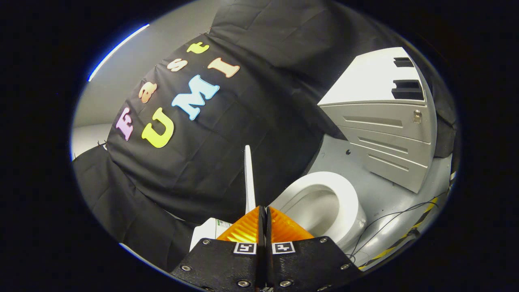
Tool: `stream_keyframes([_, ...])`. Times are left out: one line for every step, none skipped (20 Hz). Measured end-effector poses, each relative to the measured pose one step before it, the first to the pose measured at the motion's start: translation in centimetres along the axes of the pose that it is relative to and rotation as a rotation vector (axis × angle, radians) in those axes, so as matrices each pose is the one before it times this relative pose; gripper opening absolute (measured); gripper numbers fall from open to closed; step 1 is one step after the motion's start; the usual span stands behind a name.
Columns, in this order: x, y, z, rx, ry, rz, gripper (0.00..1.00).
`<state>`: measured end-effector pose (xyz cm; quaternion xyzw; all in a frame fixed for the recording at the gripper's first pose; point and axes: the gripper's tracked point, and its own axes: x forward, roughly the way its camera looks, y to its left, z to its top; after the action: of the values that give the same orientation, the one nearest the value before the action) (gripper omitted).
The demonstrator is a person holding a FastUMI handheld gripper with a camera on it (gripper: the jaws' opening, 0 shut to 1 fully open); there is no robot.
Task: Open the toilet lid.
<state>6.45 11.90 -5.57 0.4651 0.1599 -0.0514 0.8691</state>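
Observation:
A white toilet (357,221) stands on the grey floor just ahead of my fingers and to their right, its seat ring (348,190) down around the open bowl. The thin white toilet lid (248,174) is raised and seen edge-on, rising straight up from between my fingertips. My gripper (264,209) is shut with the lid's lower edge pinched between the two fingers. The part of the lid inside the grip is hidden.
A white tank top (209,232) shows just left of the fingers. A grey cabinet with drawer fronts (385,134) stands beyond the toilet to the right. Black cables (389,225) and yellow-black tape (405,239) lie on the floor. Black cloth (227,154) hangs behind the lid.

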Motion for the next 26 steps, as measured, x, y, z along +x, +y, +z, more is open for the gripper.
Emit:
stream_keyframes([-0.104, 0.290, -0.008, -0.00977, -0.00753, 0.00227, 0.00])
stream_keyframes([-0.054, 0.372, 0.048, -0.00079, -0.00776, 0.00023, 0.00])
stream_keyframes([-0.109, 0.478, -0.046, -0.00771, -0.00914, 0.00281, 0.00])
stream_keyframes([-0.141, 0.724, 0.003, -0.01362, -0.00290, 0.00281, 0.00])
stream_keyframes([-0.234, 0.884, 0.016, -0.02946, -0.00739, 0.00314, 0.00])
stream_keyframes([-0.167, 0.846, 0.061, -0.03254, -0.00482, 0.00610, 0.00])
stream_keyframes([-0.162, 0.859, -0.026, -0.03748, -0.00147, 0.00012, 0.00])
stream_keyframes([-0.176, 0.855, 0.111, -0.03227, -0.01111, 0.00653, 0.00])
stream_keyframes([-0.069, 0.664, -0.073, -0.02817, 0.00018, 0.00215, 0.00])
stream_keyframes([-0.103, 0.691, 0.094, -0.01919, -0.01196, 0.00506, 0.00])
stream_keyframes([-0.106, 0.701, -0.085, -0.01482, -0.00054, 0.00881, 0.00])
stream_keyframes([-0.075, 0.588, 0.108, -0.01074, -0.00782, 0.00576, 0.00])
stream_keyframes([-0.211, 0.439, -0.076, 0.00031, -0.00523, 0.00597, 0.00])
stream_keyframes([-0.055, 0.449, -0.014, -0.00570, -0.00112, 0.00524, 0.00])
stream_keyframes([0.044, 0.251, 0.115, -0.00617, -0.00574, -0.00098, 0.00])
stream_keyframes([0.033, 0.257, 0.008, -0.01306, -0.00082, -0.00100, 0.00])
stream_keyframes([-0.158, 0.397, 0.109, -0.01307, -0.00769, 0.00048, 0.00])
stream_keyframes([0.065, 0.450, 0.075, -0.01624, -0.00605, 0.00459, 0.00])
stream_keyframes([-0.110, 0.427, -0.035, -0.01735, -0.00502, 0.00414, 0.00])
stream_keyframes([-0.021, 0.501, 0.056, -0.00415, -0.00857, 0.00359, 0.00])
stream_keyframes([-0.081, 0.720, -0.004, -0.00669, -0.00617, 0.00612, 0.00])
stream_keyframes([0.040, 0.719, 0.085, -0.01279, -0.00515, 0.00592, 0.00])
stream_keyframes([-0.201, 0.707, -0.018, -0.02499, -0.00466, 0.00389, 0.00])
stream_keyframes([-0.065, 0.760, 0.123, -0.02476, -0.00513, 0.00258, 0.00])
stream_keyframes([-0.142, 0.740, -0.014, -0.02440, -0.00459, 0.00095, 0.00])
stream_keyframes([-0.011, 0.791, 0.154, -0.02027, -0.00719, 0.00175, 0.00])
